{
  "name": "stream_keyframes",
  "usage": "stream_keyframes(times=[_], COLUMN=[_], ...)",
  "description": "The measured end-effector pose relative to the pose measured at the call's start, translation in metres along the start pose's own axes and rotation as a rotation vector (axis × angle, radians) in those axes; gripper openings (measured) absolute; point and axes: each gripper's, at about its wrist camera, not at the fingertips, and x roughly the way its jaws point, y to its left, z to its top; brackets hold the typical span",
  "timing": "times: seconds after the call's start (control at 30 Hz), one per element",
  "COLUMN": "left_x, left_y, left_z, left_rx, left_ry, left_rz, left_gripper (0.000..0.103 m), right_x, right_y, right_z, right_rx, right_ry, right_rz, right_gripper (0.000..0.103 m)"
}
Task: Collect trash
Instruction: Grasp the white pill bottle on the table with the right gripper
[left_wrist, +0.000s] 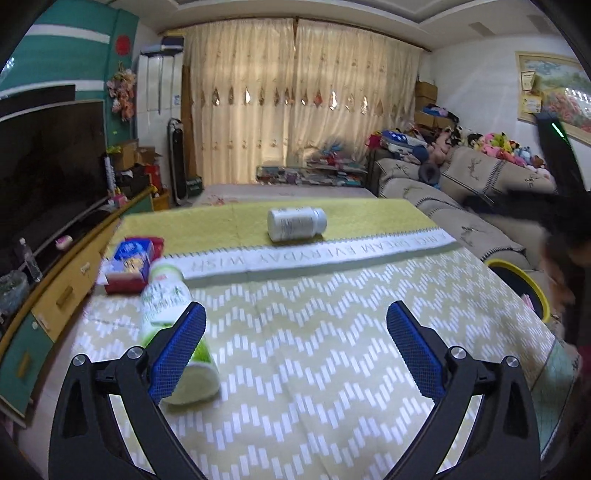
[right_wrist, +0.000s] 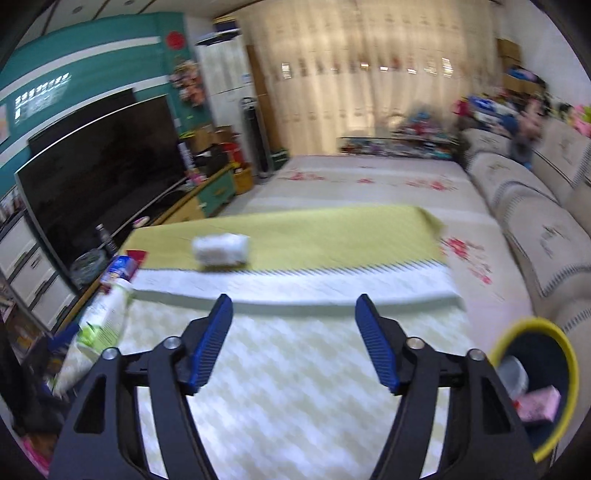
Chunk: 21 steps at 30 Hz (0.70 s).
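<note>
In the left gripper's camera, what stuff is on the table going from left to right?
Red and blue snack box → green and white bottle, lying on its side → white pill bottle, also on its side → yellow-rimmed bin just past the table's right edge.

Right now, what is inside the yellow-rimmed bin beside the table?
In the yellow-rimmed bin lie a pink packet and a clear plastic container. The right gripper's arm and the bin's near wall cover the rest.
</note>
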Motion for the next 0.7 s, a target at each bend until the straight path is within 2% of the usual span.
stream_keyframes(times=[0.07, 0.13, 0.27, 0.43, 0.7], left_x=[0.005, 0.006, 0.006, 0.006, 0.001], left_y=[-0.004, -0.007, -0.011, -0.015, -0.020], left_z=[-0.001, -0.001, 0.000, 0.000, -0.002], left_rx=[-0.009, -0.024, -0.032, -0.029, -0.014], left_ry=[0.025, 0.034, 0.040, 0.042, 0.038], left_rz=[-0.016, -0.038, -0.062, -0.068, -0.061], left_gripper=[0.097, 0.097, 0.097, 0.097, 0.098], right_x=[0.026, 0.047, 0.102, 0.155, 0.203], right_y=[0.027, 0.047, 0.078, 0.096, 0.117], right_z=[0.018, 0.030, 0.055, 0.067, 0.068], right_rx=[-0.030, -0.055, -0.079, -0.083, -0.122], right_ry=[0.018, 0.035, 0.104, 0.194, 0.247], right_rz=[0.052, 0.067, 0.090, 0.061, -0.043], right_gripper=[0.076, 0.082, 0.089, 0.090, 0.090])
